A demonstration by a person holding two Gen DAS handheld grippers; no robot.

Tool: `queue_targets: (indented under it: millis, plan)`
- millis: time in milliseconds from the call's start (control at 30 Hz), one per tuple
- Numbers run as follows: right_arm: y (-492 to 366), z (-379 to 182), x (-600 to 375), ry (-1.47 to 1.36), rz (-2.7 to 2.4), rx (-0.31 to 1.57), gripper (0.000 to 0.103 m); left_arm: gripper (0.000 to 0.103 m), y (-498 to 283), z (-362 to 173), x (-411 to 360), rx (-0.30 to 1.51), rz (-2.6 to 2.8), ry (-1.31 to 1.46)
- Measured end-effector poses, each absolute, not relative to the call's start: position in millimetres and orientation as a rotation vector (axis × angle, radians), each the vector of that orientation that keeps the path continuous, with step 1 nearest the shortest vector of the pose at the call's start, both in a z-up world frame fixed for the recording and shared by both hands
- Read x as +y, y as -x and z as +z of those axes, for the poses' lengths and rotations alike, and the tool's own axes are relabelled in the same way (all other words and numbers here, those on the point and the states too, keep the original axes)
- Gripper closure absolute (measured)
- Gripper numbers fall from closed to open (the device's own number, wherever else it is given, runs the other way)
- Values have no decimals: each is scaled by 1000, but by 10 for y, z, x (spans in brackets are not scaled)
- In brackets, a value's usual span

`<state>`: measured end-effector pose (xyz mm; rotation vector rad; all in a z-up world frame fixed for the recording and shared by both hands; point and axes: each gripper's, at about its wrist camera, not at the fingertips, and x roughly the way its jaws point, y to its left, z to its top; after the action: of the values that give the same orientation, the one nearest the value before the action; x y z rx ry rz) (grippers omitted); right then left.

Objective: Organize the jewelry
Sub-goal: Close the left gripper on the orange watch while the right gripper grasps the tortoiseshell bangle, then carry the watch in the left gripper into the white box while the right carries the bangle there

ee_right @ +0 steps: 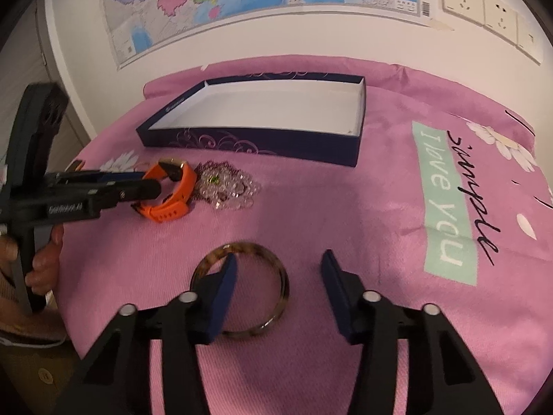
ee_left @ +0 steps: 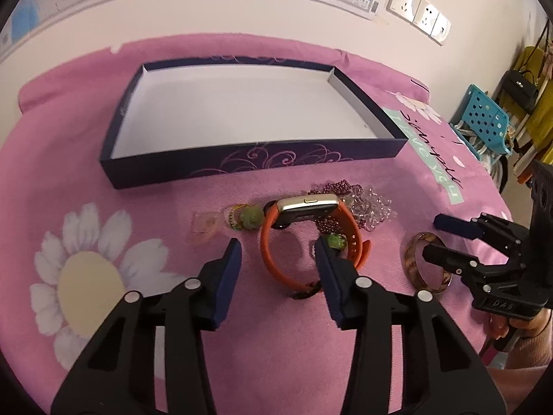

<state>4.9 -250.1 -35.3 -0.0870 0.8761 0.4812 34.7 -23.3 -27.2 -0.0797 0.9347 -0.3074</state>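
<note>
An orange-strapped watch [ee_left: 304, 221] with a gold case stands on the pink cloth; it also shows in the right wrist view [ee_right: 172, 186]. My left gripper [ee_left: 276, 245] is open, its fingers on either side of the strap's near loop. A brown mottled bangle [ee_right: 269, 276] lies flat under my open right gripper [ee_right: 278, 263], whose left finger is over the ring; the bangle also shows in the left wrist view [ee_left: 418, 266]. Clear and purple bead strings [ee_left: 363, 204] and green bead pieces [ee_left: 249, 218] lie by the watch. The empty dark-blue box [ee_left: 242, 162] sits behind.
The pink flowered cloth [ee_right: 380, 207] covers the table. A wall with a map [ee_right: 242, 0] and sockets [ee_right: 484, 3] stands behind. A blue perforated basket [ee_left: 484, 117] stands off the table's right side. A small clear packet [ee_left: 204, 224] lies left of the green beads.
</note>
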Motion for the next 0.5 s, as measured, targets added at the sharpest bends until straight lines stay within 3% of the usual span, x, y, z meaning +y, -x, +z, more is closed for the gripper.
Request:
queue_targets:
  millis: [133, 333, 400, 500]
  plan:
    - [-16, -368, -2447, 144, 483, 864, 61, 65, -394, -284, -280, 938, -306, 48]
    - [-14, -361, -2400, 179, 512, 854, 89, 91, -449, -288, -278, 950, -287, 32]
    - [-21, -358, -2398, 173, 522, 853, 96, 93, -453, -284, -270, 950, -281, 29]
    - [-52, -350, -2420, 143, 527, 856, 97, 95, -440, -266, -232, 946, -274, 48]
